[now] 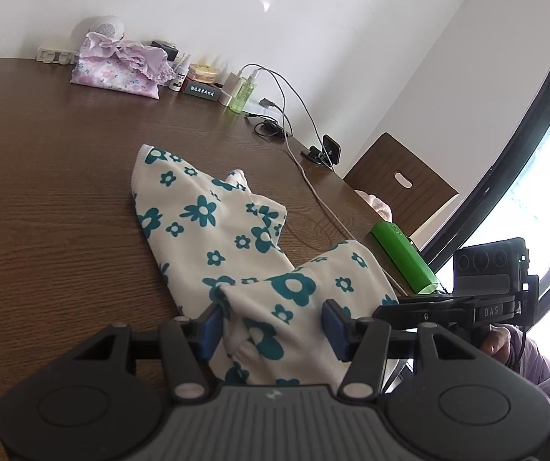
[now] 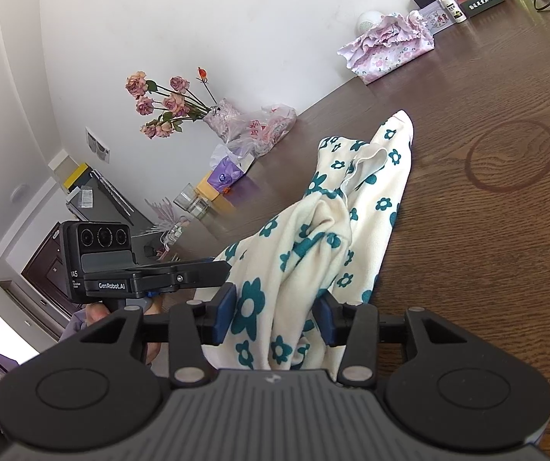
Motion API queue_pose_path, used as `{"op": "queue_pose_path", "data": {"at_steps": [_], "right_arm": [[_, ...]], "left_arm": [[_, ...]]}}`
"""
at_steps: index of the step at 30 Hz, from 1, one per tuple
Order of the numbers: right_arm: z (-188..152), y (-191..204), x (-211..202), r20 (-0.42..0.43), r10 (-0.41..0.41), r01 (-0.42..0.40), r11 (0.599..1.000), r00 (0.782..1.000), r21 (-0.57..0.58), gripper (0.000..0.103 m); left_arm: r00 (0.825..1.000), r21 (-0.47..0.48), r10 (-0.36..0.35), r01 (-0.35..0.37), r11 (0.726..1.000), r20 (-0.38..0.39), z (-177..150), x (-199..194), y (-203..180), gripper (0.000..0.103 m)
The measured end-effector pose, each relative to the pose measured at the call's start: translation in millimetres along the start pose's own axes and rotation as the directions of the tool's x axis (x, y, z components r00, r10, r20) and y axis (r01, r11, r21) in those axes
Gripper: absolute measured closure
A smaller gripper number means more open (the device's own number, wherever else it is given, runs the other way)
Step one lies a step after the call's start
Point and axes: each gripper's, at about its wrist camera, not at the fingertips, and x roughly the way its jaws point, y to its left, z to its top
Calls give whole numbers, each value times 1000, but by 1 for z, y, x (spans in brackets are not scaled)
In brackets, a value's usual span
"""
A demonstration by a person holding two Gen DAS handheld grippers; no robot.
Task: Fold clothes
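Left of the floral garment [image 1: 213,226] we have open brown table [image 1: 52,199] clear to the folded pink clothes [image 1: 121,69] at the wall. Right side is tighter: a cable [image 1: 313,188], green case [image 1: 405,257] and chair back [image 1: 401,180]. Far edge is lined with bottles [image 1: 242,90].

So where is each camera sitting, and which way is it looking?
Left wrist: sits on the left gripper, looks along its fingers over the flowered cloth and table toward a chair and window; the right gripper's camera and a hand show.
Right wrist: sits on the right gripper, looks over the cloth toward flowers by the wall; the left gripper's camera shows.
Shared: cloth, table, pink bundle.
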Motion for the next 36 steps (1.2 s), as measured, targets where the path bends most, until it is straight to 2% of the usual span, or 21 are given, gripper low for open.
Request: {"op": "queue_pose_path", "data": {"at_steps": [36], "right_arm": [[-3,-1,0,8,-10,10,1000,1000,8,54]], "left_arm": [[1000,-4,1,-1,1000,1,-4,1,3,48]]}}
